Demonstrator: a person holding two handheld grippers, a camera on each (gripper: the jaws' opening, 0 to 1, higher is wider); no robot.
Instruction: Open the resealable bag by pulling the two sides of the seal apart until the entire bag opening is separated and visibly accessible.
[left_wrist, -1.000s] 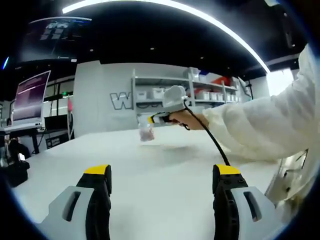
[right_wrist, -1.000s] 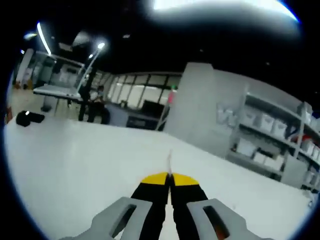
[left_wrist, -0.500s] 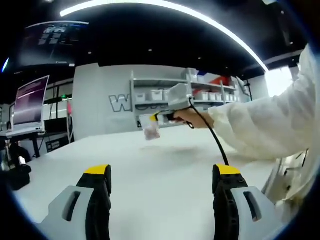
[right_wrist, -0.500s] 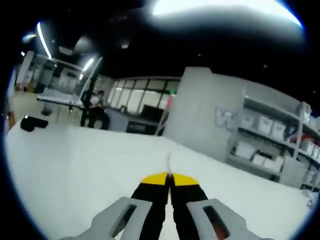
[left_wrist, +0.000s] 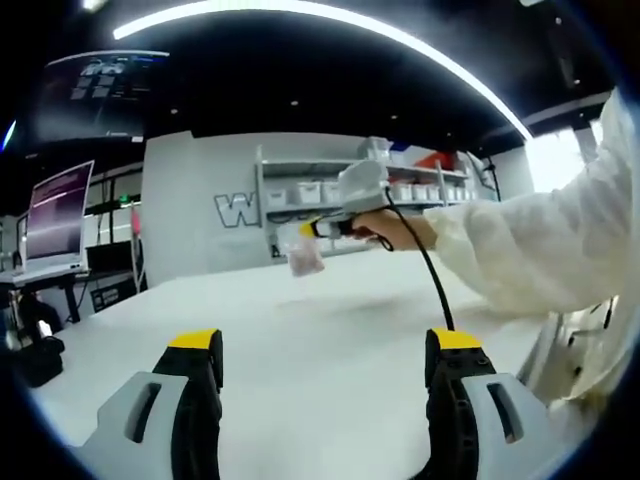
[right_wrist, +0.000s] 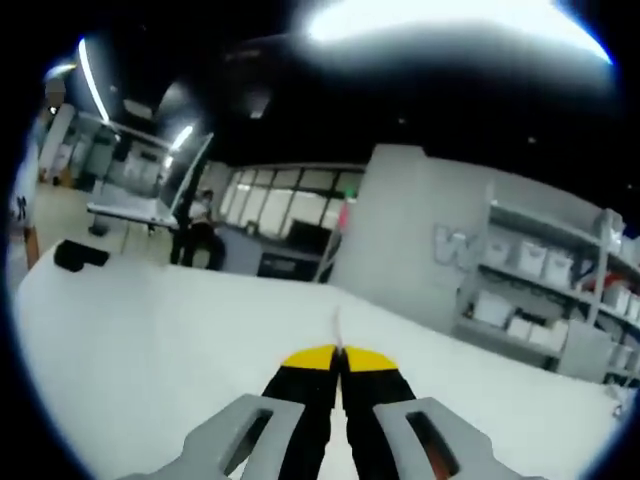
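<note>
right tool (right_wrist: 338, 358) – jaws closed on the resealable bag (left_wrist: 302, 256), held above the worktop (left_wrist: 320, 340); left tool (left_wrist: 325, 345) – jaws wide apart, holding nothing.

My left gripper (left_wrist: 328, 345) has grey jaw bodies with black fingers and yellow tips. The right gripper (right_wrist: 340, 357) matches, and a black cable (left_wrist: 425, 268) hangs from it. I wear a white sleeve (left_wrist: 545, 245).
</note>
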